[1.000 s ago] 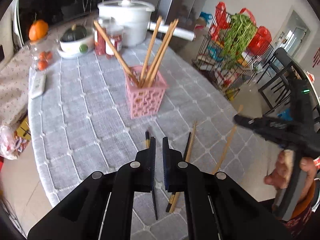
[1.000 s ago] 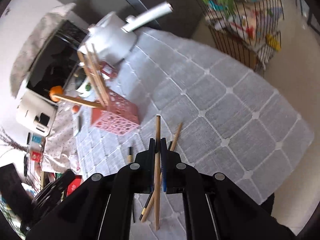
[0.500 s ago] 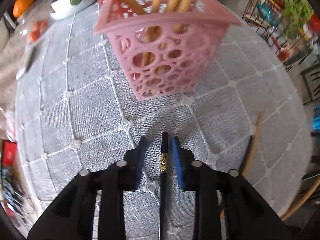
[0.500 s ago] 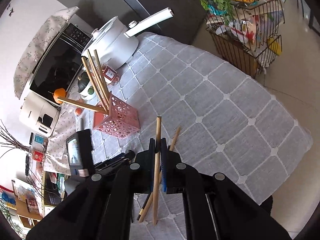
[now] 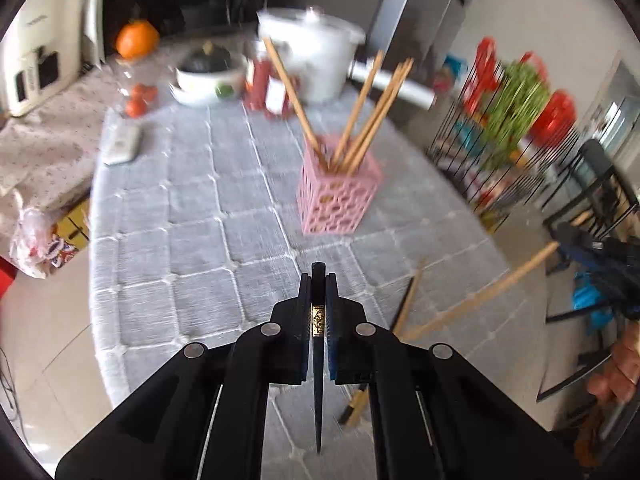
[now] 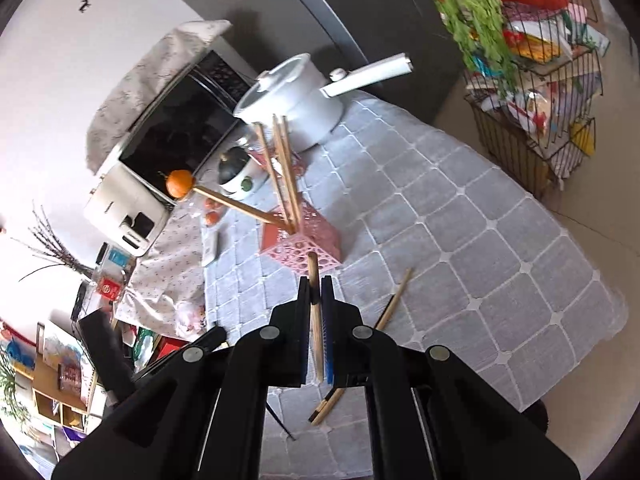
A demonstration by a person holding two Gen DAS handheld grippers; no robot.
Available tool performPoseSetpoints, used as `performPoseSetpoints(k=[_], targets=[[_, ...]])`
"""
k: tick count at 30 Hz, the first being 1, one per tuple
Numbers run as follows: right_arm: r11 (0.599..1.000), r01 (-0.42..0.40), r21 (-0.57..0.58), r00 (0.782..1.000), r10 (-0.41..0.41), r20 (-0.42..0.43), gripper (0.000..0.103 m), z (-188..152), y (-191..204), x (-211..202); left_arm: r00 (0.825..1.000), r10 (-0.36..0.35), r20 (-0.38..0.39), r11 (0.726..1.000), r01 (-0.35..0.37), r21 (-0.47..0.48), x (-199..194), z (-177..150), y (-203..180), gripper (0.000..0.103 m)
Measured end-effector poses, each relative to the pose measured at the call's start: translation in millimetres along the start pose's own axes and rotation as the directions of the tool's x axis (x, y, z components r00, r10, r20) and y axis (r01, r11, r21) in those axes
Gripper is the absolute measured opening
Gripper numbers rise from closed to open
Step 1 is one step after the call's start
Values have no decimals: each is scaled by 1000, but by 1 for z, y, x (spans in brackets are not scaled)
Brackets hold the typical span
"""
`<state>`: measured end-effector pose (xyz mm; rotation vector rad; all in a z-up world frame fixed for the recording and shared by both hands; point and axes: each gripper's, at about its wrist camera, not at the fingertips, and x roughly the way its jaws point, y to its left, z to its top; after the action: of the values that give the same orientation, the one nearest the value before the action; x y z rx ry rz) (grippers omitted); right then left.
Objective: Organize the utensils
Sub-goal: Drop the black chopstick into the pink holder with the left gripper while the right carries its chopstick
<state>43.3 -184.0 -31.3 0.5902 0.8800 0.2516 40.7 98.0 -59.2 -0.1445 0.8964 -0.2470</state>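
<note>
1. The worktop, under a grey quilted cloth, spreads out ahead of and below both grippers.
2. A white pot with a long handle stands at the far end, well beyond the right gripper.
3. The pink holder stands upright ahead of the left gripper, slightly to its right. Several wooden chopsticks rise from it and fan outward with their upper ends apart.
4. The left gripper is clamped on a black chopstick. Its long axis runs along the gripper's fingers: the blunt end pokes out just past the fingertips toward the holder, and the thin tip points back toward the camera.
5. The right gripper is closed on a wooden chopstick. It too lies along the fingers, with its blunt end reaching forward past them toward the holder.
6. Loose chopsticks lie flat on the cloth just right of and below the right gripper, slanting up to the right.
</note>
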Motion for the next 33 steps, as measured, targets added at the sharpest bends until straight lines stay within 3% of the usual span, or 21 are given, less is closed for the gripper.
performPoseSetpoints(k=[5, 11, 17, 23, 25, 27, 33], targets=[[999, -19, -32, 999, 20, 37, 6, 2, 15, -21, 989, 1, 149, 1000, 1, -14, -52, 4, -3, 6], [999, -26, -45, 994, 31, 101, 6, 27, 29, -48, 963, 5, 271, 1000, -4, -4, -90, 56, -22, 6], [999, -27, -42, 983, 35, 179, 6, 66, 43, -69, 933, -6, 359, 1000, 2, 11, -97, 117, -45, 6], [998, -2, -58, 978, 14, 208, 6, 93, 55, -65, 930, 31, 367, 999, -33, -2, -66, 148, -50, 6], [998, 6, -57, 977, 6, 212, 6, 98, 56, -58, 953, 27, 302, 1000, -25, -9, -36, 154, -45, 7], [999, 13, -48, 978, -3, 209, 6, 103, 56, -50, 967, 29, 255, 999, -18, -45, -19, 151, -35, 15], [999, 29, -30, 981, -22, 193, 6, 113, 56, -27, 954, 11, 301, 990, 33, -139, -37, 122, 0, 19]])
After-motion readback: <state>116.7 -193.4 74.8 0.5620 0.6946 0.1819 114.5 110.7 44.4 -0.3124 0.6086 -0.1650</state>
